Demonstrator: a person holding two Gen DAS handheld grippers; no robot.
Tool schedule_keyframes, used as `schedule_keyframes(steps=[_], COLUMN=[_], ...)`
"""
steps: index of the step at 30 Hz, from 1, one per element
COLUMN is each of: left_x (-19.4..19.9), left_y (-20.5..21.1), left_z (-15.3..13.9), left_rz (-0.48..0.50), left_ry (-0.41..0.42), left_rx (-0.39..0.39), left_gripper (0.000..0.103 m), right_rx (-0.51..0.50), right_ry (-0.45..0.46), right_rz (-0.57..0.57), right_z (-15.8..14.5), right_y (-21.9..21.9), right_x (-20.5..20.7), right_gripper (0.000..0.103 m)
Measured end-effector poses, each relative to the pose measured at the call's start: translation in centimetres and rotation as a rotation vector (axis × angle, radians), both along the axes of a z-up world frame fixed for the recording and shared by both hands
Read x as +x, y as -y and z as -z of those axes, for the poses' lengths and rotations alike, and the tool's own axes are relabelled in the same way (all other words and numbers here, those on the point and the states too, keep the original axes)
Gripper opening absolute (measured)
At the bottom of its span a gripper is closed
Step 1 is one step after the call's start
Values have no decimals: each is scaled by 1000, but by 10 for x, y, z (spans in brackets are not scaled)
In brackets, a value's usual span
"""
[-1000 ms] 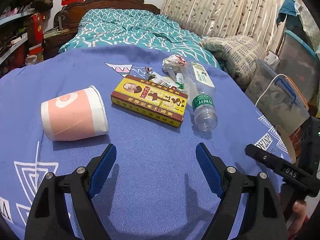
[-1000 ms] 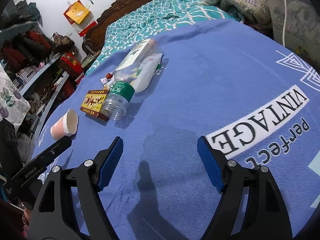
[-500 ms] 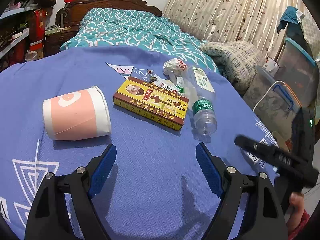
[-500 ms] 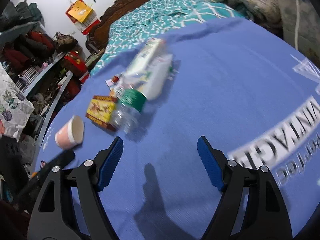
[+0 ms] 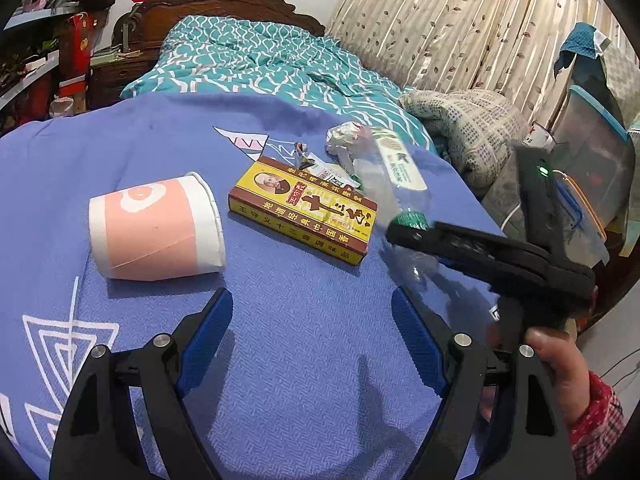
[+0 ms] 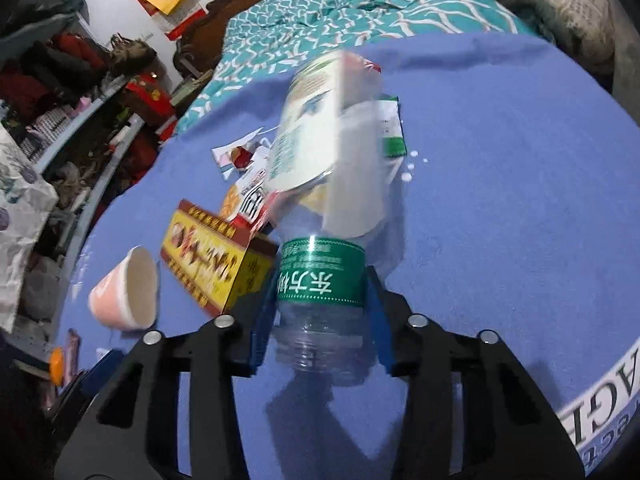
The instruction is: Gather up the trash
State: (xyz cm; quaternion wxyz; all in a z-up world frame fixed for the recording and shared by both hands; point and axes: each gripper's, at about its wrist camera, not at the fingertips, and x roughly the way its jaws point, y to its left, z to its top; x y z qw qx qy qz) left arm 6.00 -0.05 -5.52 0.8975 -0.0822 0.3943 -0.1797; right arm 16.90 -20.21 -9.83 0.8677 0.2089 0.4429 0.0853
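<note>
Trash lies on a blue cloth [image 5: 300,360]. My right gripper [image 6: 320,312] is shut on a clear plastic bottle [image 6: 320,280] with a green label; it also shows in the left wrist view [image 5: 404,224], gripped by the right gripper [image 5: 404,236]. A yellow and brown box [image 5: 304,210] lies left of the bottle, also in the right wrist view [image 6: 212,264]. A pink paper cup [image 5: 154,228] lies on its side at the left, also in the right wrist view [image 6: 128,296]. Crumpled wrappers [image 5: 344,138] lie behind the box. My left gripper [image 5: 308,344] is open and empty, near the cloth's front.
A teal bedspread [image 5: 256,60] and wooden headboard [image 5: 224,0] lie behind the cloth. A grey patterned cushion [image 5: 468,120] and plastic bins [image 5: 592,148] stand at the right. Cluttered shelves [image 6: 60,100] are at the left. Curtains [image 5: 440,20] hang at the back.
My right gripper has moved forward to the bottle and closed on its green label. The left gripper has stayed nearly still and open.
</note>
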Motion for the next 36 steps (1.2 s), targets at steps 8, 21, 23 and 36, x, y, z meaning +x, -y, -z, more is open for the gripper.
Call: schedule_keyframes(steps=[8,21,23,36], left_x=[2,13,19,62], left_y=[0,-10,-18,-45], left_z=[0,3,6,-71], left_rz=[18,6,-12,9], left_ry=[-20,-68,-98,3], left_rx=[-16,-84,-115,-88], left_gripper=[78,78,78,81], right_rx=[-33,-186,-175,-132], right_ry=[18,232,175,-107], right_rz=[19,-16,-94,-468], right_z=[-4,-85,-81,-24], right_y=[52,54,30,-45], right_x=[-98,-76,-32,47], right_gripper=[44,63,56,57])
